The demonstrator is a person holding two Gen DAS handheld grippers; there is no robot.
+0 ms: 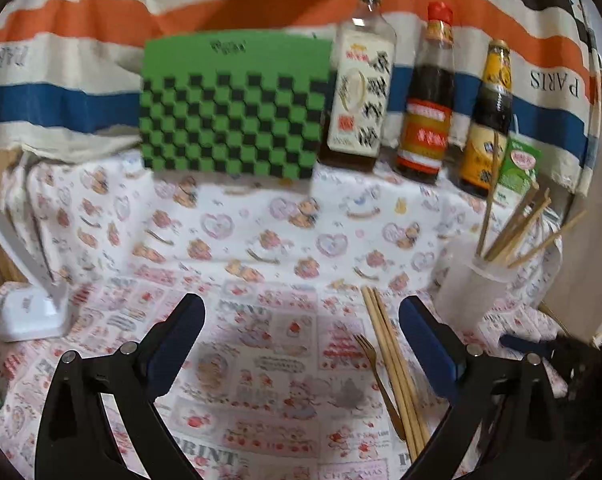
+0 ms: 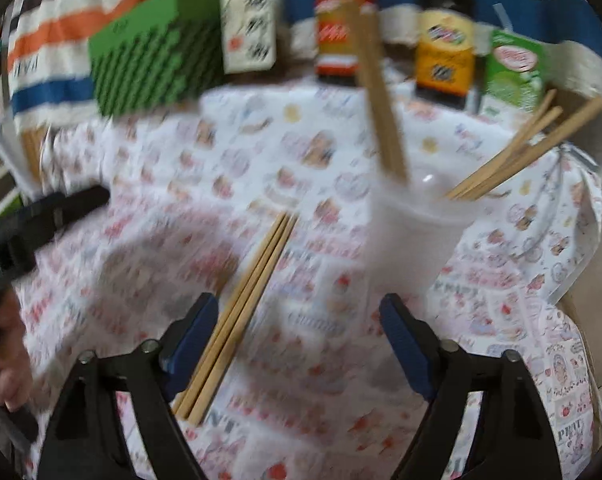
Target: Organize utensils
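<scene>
Loose chopsticks (image 2: 241,304) lie on the printed cloth (image 1: 261,360) just left of my white cup (image 2: 409,236), a fork (image 1: 375,376) beside them. My right gripper (image 2: 299,336) and left gripper (image 1: 301,344) both gape, holding nothing.

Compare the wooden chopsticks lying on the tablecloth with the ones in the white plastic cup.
The loose wooden chopsticks lie flat, bunched parallel beside a gold fork. The chopsticks in the white plastic cup stand tilted and fanned apart. Both sets are the same light wood.
</scene>
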